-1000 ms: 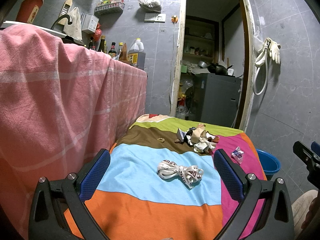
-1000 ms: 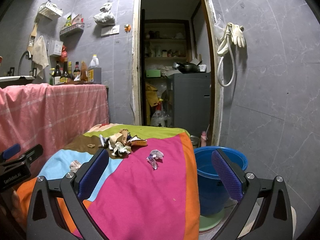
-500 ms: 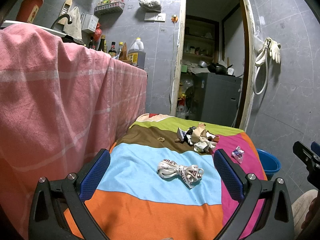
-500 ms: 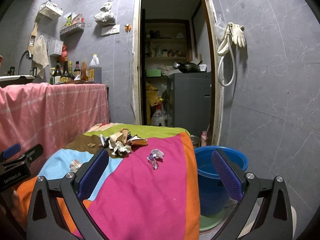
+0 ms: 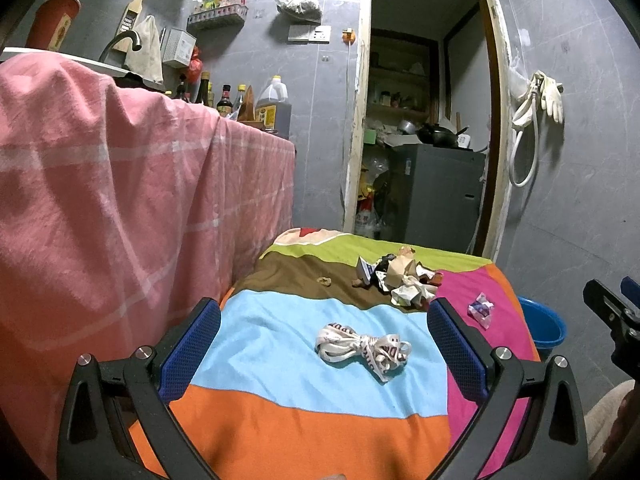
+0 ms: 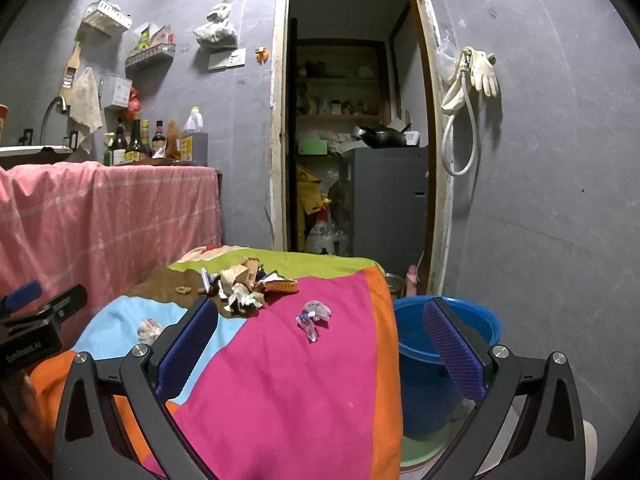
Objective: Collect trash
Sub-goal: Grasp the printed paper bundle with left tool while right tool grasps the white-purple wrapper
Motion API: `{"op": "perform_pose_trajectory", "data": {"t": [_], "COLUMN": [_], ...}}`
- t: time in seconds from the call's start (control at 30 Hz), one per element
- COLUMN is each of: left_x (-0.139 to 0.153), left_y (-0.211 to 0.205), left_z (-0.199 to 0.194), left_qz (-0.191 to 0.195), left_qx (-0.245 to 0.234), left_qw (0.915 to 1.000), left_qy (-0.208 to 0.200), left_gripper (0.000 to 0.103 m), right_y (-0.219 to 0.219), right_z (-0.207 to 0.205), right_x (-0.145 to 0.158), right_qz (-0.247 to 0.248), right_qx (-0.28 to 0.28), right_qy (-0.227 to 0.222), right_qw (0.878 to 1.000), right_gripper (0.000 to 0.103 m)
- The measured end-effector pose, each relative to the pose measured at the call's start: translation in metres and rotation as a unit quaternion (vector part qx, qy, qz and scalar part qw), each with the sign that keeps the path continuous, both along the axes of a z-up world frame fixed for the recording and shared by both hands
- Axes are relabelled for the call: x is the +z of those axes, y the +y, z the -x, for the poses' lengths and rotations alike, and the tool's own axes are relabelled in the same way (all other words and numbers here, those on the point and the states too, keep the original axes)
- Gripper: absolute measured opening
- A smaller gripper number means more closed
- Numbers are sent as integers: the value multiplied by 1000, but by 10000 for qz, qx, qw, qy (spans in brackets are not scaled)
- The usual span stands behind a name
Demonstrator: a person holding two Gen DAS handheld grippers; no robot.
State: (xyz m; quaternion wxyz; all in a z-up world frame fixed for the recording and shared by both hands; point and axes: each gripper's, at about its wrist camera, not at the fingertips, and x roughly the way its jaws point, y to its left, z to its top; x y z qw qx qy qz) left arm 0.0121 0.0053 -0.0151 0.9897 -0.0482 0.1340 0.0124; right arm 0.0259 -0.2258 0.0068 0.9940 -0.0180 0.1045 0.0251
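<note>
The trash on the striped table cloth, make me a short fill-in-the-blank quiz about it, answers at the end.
1. The knotted white printed plastic bag lies on the ____ stripe of the colourful striped table cloth.
2. The small crumpled purple and white wrapper lies on the ____ stripe.
3. The round plastic bucket standing on the floor beside the table is ____.
4. Both the left gripper and the right gripper have their fingers ____.

Missing words: light blue; pink; blue; open

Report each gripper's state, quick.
Left gripper: open, holding nothing, above the knotted plastic bag.
Right gripper: open, holding nothing, near the small crumpled wrapper.
</note>
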Motion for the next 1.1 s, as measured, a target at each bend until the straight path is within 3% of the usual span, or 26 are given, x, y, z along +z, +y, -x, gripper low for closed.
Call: {"op": "perform_pose_trajectory", "data": {"t": [0.17,0.3,0.67,0.77,0.87,0.97,1.1], "left_x": [2,-5,-28,-34,-44,-50,-50], "left_y": [1,-2,-19,-22,-22,-22,-21], "left_z": [-12,-37,-93,-104,-118,-128,-137], "left_qz": [85,115,298,377,542,622,687], "left_qx": [26,42,-177,-266,-379,-372,-358], "left_qw": [9998,9973,9813,9761,9662,9596,9579], "left_qy": [183,725,1892,2123,2491,2719,2765], "left_gripper": [101,101,100,92,76,69,62], "right_y": [-7,-13,-31,-33,-32,-34,-35], "right_z": [-17,-34,-107,-125,-142,-160,-178], "right_x": [6,4,-24,-35,-44,-52,-60], "right_qz": [89,125,200,114,68,-71,-139], "right_qx": [81,149,773,987,1121,1241,1309], "right_qy": [-99,-146,618,880,1159,1469,1813], "right_qw": [9999,9997,9949,9912,9869,9813,9746], "right_gripper": [103,103,103,103,103,103,94]}}
